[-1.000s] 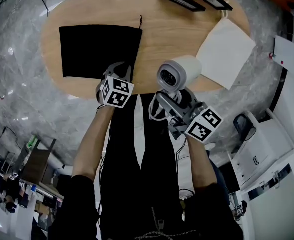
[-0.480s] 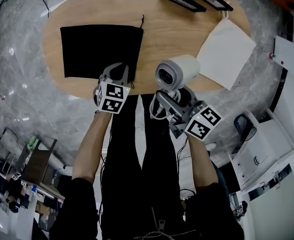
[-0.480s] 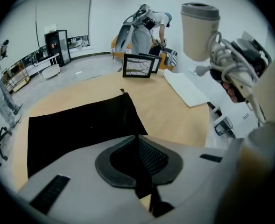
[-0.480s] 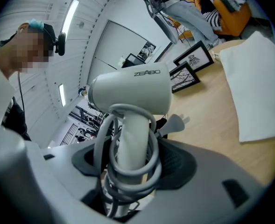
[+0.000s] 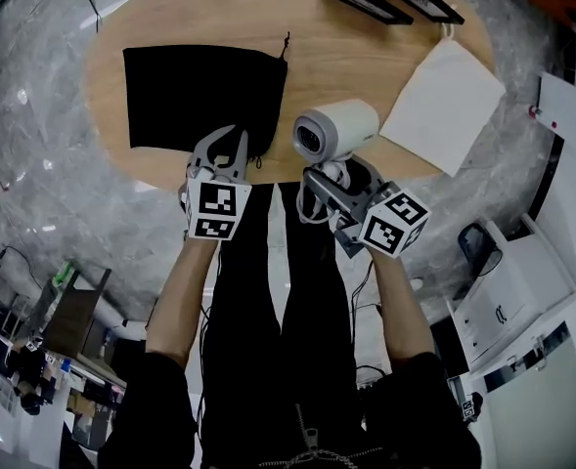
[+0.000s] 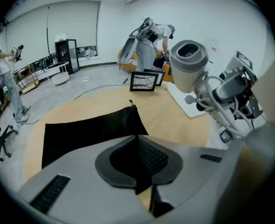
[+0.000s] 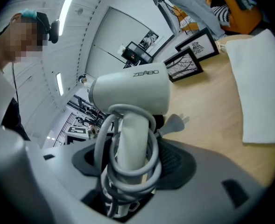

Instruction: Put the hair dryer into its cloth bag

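We have our left gripper (image 5: 231, 148) pinched on the near right edge of the black cloth bag (image 5: 195, 96). Its jaws have just been closing, and the fabric is caught between the pads. The bag lies flat on the left half of the wooden table (image 5: 346, 62). Our right gripper (image 5: 338, 176), jaws wide, clamps the cord-wrapped handle of the white hair dryer (image 5: 338, 130), held just right of the bag over the table's near edge. A white cloth (image 5: 442, 101) lies at the right.

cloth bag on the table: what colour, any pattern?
Plain black cloth bag, no pattern visible; shows best in the head view, on the wooden table.
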Tool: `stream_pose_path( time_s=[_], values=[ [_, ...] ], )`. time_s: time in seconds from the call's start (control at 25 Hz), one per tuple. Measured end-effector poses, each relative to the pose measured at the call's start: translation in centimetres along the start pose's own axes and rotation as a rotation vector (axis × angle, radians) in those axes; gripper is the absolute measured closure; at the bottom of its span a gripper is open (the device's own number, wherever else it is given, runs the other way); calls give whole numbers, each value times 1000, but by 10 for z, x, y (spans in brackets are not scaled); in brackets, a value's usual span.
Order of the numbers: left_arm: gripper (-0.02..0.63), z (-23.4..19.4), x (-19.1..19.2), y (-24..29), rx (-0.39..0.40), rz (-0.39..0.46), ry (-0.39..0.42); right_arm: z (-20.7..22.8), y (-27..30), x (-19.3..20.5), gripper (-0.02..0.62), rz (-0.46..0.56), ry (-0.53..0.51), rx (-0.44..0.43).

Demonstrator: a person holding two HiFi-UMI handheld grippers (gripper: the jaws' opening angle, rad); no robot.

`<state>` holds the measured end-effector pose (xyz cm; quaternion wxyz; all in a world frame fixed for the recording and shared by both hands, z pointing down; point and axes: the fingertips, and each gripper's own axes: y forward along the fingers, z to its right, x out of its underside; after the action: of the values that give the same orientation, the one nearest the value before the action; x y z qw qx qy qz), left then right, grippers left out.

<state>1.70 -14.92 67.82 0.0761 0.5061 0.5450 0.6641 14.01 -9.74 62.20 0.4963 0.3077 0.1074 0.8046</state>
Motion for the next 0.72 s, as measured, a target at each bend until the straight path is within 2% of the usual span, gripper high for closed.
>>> stream_pose_path(
  time_s=[0.48, 0.72],
  values=[
    [580, -8, -11, -15, -6, 67, -17, 25, 38, 31, 314, -282, -90, 64],
    [580, -11, -14, -20, -15, 103, -38, 41, 55, 52, 318, -426, -143, 137]
  ],
)
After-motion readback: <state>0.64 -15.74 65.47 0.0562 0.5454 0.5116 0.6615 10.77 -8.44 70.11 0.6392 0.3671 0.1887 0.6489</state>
